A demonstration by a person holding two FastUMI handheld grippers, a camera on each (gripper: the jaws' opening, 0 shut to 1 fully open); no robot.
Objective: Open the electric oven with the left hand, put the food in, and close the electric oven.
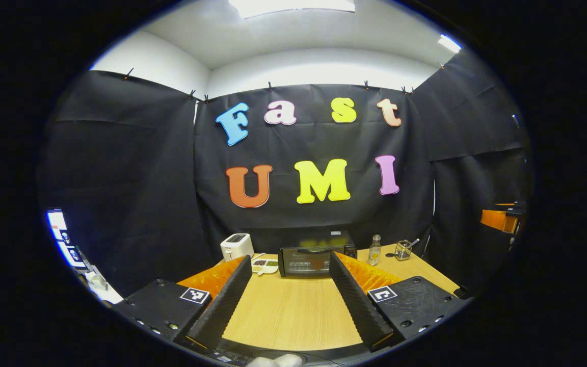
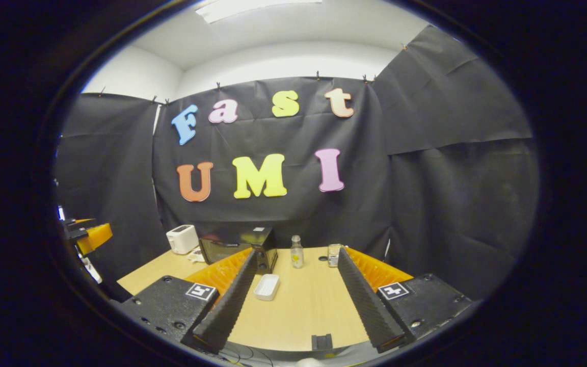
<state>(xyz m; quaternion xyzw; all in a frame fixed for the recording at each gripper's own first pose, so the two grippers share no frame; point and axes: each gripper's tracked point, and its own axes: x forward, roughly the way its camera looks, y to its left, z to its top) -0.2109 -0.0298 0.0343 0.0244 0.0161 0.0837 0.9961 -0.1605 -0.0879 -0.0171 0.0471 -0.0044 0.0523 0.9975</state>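
Oven [image 1: 315, 260] door closed, both grippers' fingers apart

Bright ceiling panels [image 1: 293, 6] overhead; even light, soft shadows; strong fisheye bending at edges; distant items slightly soft.

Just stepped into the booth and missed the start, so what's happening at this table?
Nothing is being handled yet. A person holds two tongs above the wooden table, both open and empty. The left tongs face the electric oven, whose door is shut. The right tongs point toward a small white tray lying near the oven. A toaster, a bottle and a glass cup stand at the back.
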